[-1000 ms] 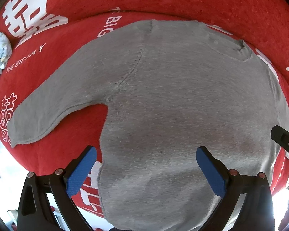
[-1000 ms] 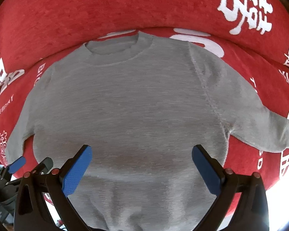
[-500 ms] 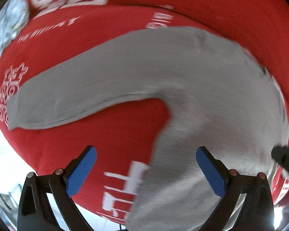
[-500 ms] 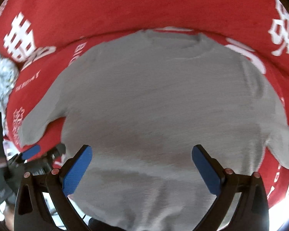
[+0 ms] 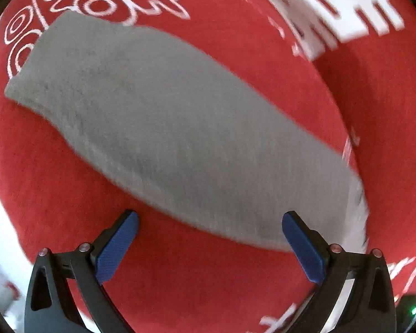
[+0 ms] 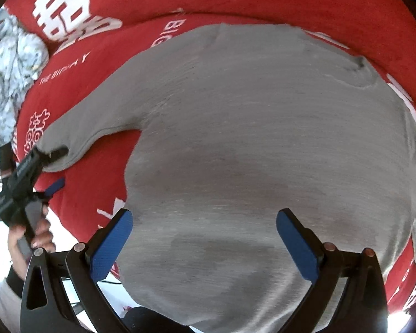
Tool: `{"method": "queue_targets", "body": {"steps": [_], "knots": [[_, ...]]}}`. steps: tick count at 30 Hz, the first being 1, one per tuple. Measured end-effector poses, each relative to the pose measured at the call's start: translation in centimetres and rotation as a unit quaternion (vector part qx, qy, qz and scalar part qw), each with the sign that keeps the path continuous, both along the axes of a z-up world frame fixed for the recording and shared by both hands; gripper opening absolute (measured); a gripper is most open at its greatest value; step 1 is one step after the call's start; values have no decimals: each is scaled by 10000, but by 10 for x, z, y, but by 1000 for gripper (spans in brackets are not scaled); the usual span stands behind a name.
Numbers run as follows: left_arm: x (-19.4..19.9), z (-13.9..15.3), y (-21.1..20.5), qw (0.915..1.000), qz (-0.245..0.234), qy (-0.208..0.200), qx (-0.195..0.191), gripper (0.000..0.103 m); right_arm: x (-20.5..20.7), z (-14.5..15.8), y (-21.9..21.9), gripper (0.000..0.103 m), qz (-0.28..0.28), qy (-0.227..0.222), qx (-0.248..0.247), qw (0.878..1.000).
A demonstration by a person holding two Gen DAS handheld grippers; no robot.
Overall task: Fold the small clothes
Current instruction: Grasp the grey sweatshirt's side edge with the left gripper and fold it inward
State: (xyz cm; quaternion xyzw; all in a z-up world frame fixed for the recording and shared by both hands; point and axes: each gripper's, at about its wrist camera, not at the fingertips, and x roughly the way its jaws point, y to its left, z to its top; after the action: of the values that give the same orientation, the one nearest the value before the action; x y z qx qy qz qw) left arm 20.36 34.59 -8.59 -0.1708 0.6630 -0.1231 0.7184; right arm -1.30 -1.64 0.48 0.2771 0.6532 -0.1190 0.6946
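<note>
While both hand-held grippers gape, the left one nears the grey sweater's sleeve cuff.

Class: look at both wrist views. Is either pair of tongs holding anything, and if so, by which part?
Nothing is held. The left tongs stand open over the grey sweater's sleeve; the right tongs stand open over the sweater's body.

Bare red cover lies open under the grey sleeve near the left edge; crumpled pale cloth crowds the far-left corner.
</note>
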Motion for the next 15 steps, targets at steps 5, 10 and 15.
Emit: {"method": "queue_targets", "body": {"steps": [5, 10, 15], "knots": [[13, -3, 3, 9987, 322, 45, -399, 103, 11, -2, 14, 103, 114, -62, 117, 9998], [11, 4, -6, 9994, 243, -127, -214, 68, 15, 1, 23, 103, 224, -79, 168, 9996], [15, 7, -9, 9992, 73, -329, -200, 11, 13, 3, 20, 103, 189, -101, 177, 9996]]}}
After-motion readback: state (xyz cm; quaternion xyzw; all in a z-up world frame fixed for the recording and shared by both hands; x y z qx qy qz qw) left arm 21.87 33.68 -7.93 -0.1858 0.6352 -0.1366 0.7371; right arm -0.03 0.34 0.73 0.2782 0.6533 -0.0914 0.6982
